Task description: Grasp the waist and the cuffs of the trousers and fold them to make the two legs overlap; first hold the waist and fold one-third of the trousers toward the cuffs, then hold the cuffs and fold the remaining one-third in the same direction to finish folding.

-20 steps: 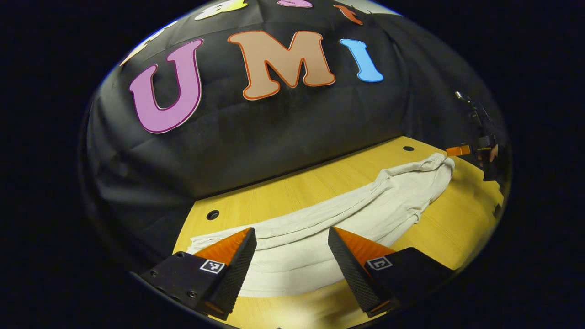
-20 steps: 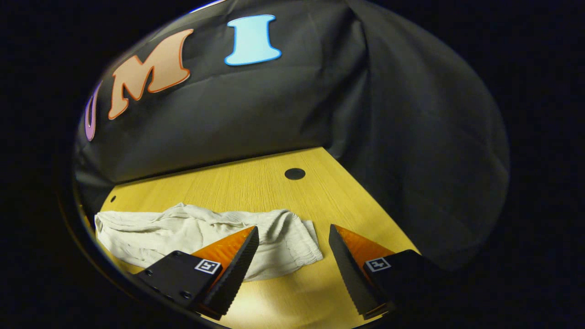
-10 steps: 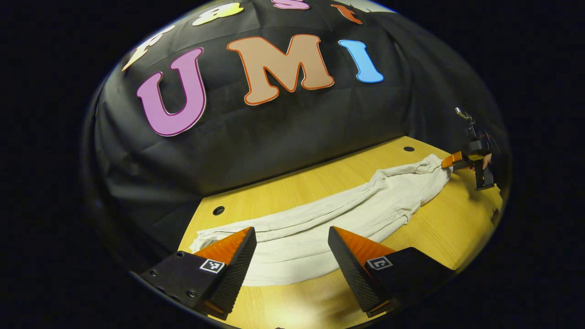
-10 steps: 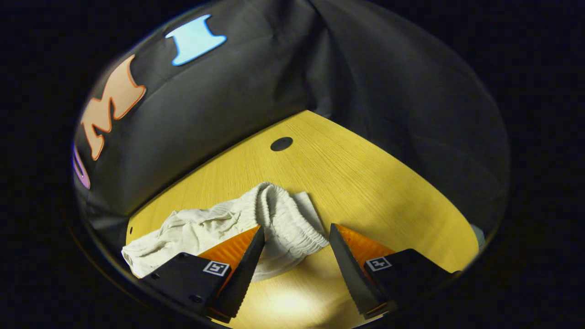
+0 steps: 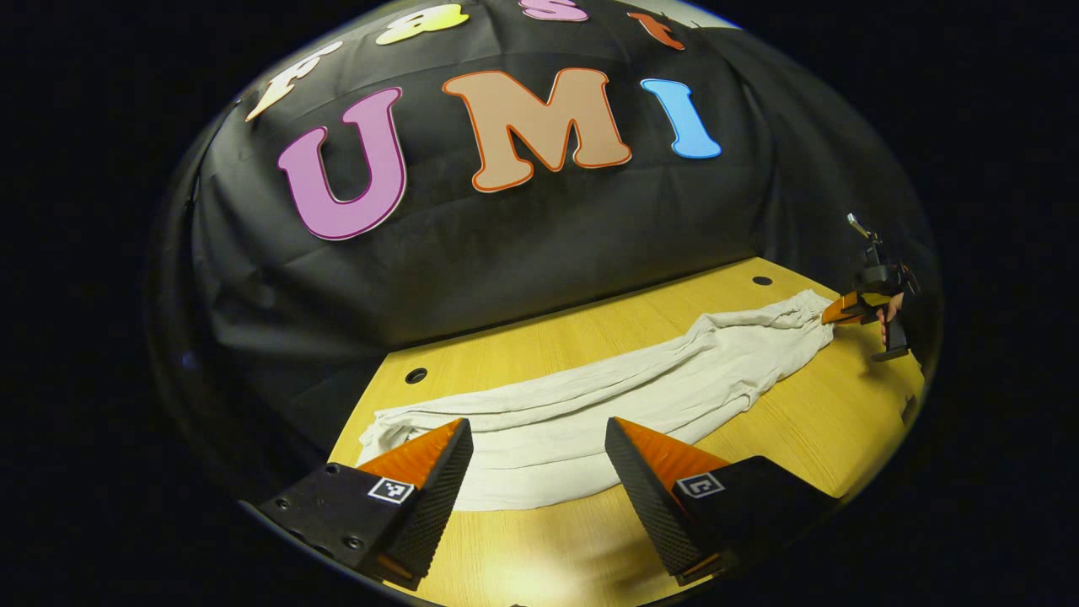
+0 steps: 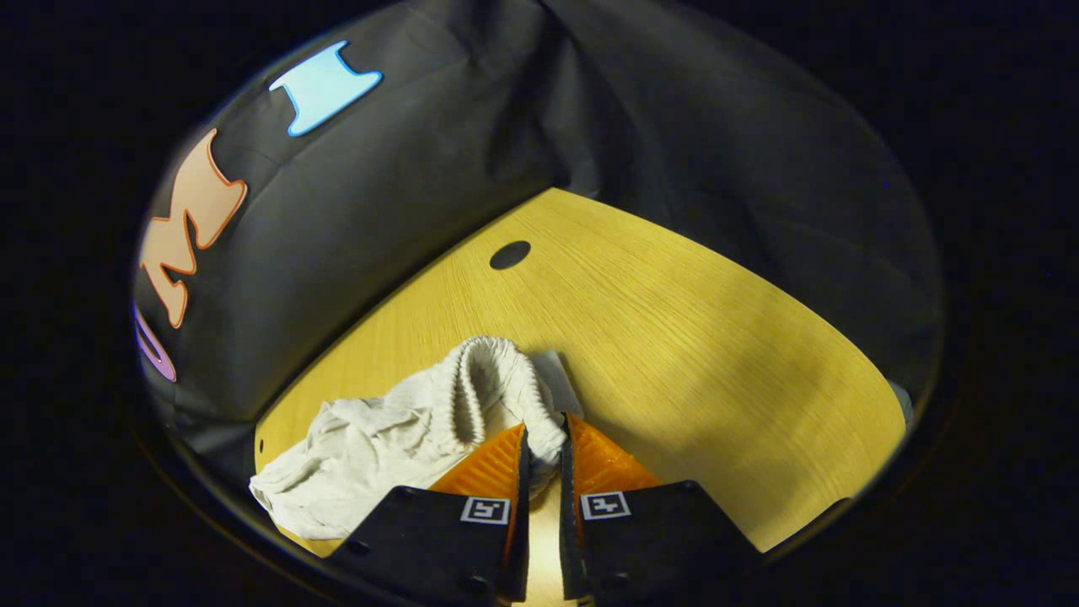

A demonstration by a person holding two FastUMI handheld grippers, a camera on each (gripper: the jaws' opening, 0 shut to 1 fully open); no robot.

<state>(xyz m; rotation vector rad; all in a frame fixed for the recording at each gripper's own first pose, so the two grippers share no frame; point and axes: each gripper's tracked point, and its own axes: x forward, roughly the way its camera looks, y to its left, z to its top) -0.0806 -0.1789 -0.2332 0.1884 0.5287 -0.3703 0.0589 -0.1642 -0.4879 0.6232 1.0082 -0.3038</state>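
R gripper jaws pinched on trousers waistband; L gripper jaws wide apart over cuffs

Both grippers carry black blocks behind wedge fingers, each block wearing a small square black-and-white marker. The left gripper shows round screws on its left block and cross-hatched pads; the right gripper likewise.

Pale trousers lie stretched across the yellow wooden table.
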